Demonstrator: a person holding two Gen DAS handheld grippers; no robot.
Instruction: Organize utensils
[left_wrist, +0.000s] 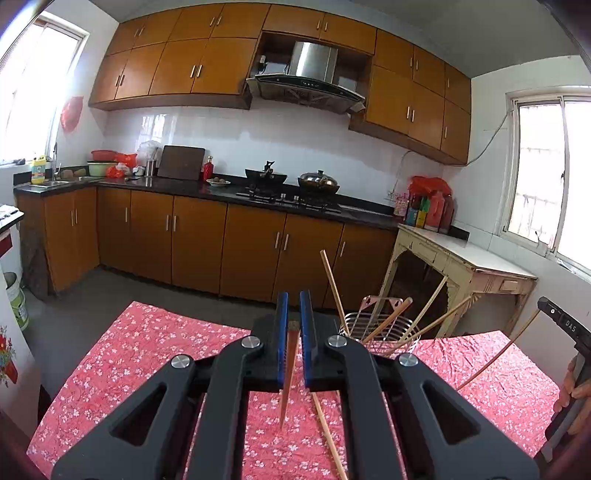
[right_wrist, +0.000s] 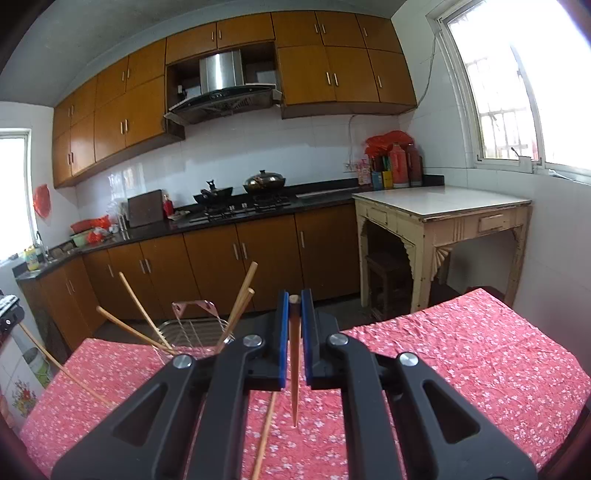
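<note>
My left gripper (left_wrist: 294, 308) is shut on a reddish-brown chopstick (left_wrist: 290, 369) that hangs tip-down above the red floral tablecloth (left_wrist: 147, 354). My right gripper (right_wrist: 294, 297) is shut on another chopstick (right_wrist: 294, 369), also pointing down. A wire utensil holder (left_wrist: 380, 325) (right_wrist: 197, 330) stands at the table's far edge between the grippers, with several chopsticks leaning out of it. One loose chopstick (left_wrist: 328, 435) (right_wrist: 264, 439) lies on the cloth below the grippers. The right gripper's body (left_wrist: 561, 321) shows at the left view's right edge, its chopstick (left_wrist: 491, 358) slanting down.
A pale wooden side table (right_wrist: 443, 206) stands beyond the table on the right. Brown cabinets and a dark counter (left_wrist: 184, 186) with a stove and pans (left_wrist: 291, 188) line the far wall. A person's hand (left_wrist: 576, 391) holds the right gripper.
</note>
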